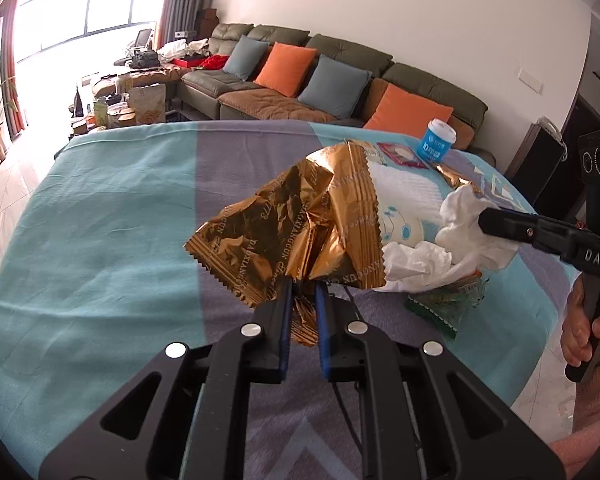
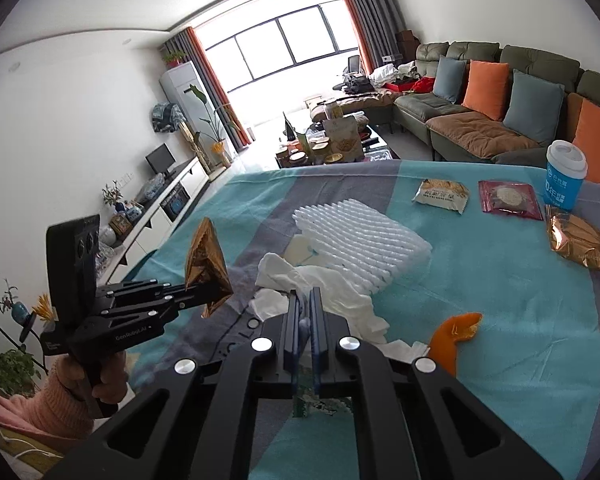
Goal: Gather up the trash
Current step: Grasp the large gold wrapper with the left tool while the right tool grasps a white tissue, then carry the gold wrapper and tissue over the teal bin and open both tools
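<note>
A living room with white walls (image 2: 72,92) and a pale tiled floor (image 1: 16,184). At the far end a wide window (image 2: 276,52) floods the room with daylight, flanked by grey and orange curtains (image 2: 360,20). A green sofa (image 1: 340,68) with blue and orange cushions (image 1: 286,68) runs along the right wall. A low white cabinet (image 2: 168,208) with a small screen (image 2: 158,159) lines the left wall. A cluttered low table (image 2: 332,136), perhaps a coffee table, stands mid-room.
</note>
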### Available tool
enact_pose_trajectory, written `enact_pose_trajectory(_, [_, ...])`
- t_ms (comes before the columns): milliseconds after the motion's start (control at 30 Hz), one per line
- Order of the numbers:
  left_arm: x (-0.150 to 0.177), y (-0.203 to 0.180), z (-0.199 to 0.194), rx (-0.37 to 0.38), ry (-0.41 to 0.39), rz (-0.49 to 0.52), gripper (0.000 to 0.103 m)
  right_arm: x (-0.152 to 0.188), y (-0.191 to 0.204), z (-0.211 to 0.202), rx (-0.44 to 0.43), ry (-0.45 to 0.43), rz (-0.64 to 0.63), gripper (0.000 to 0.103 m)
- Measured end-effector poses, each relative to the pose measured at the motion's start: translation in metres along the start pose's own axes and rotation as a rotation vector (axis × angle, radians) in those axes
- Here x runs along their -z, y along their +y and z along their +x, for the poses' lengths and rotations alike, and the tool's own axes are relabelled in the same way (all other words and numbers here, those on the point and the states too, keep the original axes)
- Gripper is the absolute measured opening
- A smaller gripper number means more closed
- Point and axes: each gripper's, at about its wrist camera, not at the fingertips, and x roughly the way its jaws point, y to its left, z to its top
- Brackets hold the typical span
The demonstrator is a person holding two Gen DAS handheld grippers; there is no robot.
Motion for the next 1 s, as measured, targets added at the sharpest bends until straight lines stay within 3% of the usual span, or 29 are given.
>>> enact_pose_trajectory(500, [0.018,0.031,-0.060,-0.030,-0.089,-0.081,0.011,-0.027,0.042,-0.023,-0.140,-0.088,-0.032,0.004])
enact_pose_trajectory(1000, [0.038,0.059,-0.102,-0.122,-0.125,-0.144,0.011,-0.041,0.108,0.031,-0.343,-0.036,-0.108,0.004])
